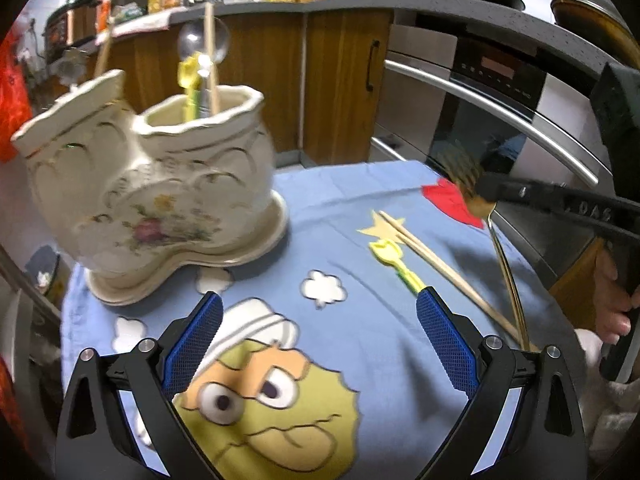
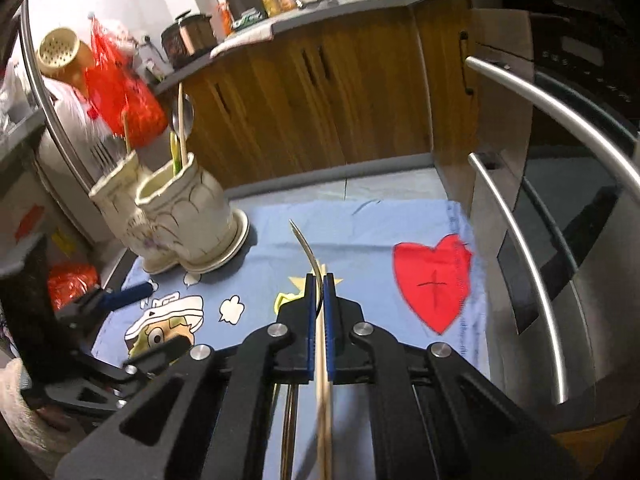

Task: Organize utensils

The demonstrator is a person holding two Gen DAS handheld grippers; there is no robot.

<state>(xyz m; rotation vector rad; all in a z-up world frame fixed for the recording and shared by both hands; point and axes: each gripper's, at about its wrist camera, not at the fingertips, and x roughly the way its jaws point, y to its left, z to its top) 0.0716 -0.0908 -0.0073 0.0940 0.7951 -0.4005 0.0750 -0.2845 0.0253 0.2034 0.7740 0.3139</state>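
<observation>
Right tongs (image 2: 319, 280): closed on a gold fork (image 1: 505, 264), gripped near the head, handle trailing, presumably for carrying to the ceramic holder (image 2: 180, 216).

Left tongs (image 1: 319, 316): spread wide, nothing held, poised above the tabletop (image 1: 360, 184).

Chopsticks (image 1: 424, 252) and yellow utensil (image 1: 394, 262): lying flat between them. Open cloth is left around the holder; the tabletop edge runs close beside the oven (image 2: 560, 200).

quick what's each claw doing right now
Left claw: open, holding nothing.
Right claw: closed on a fork.
</observation>
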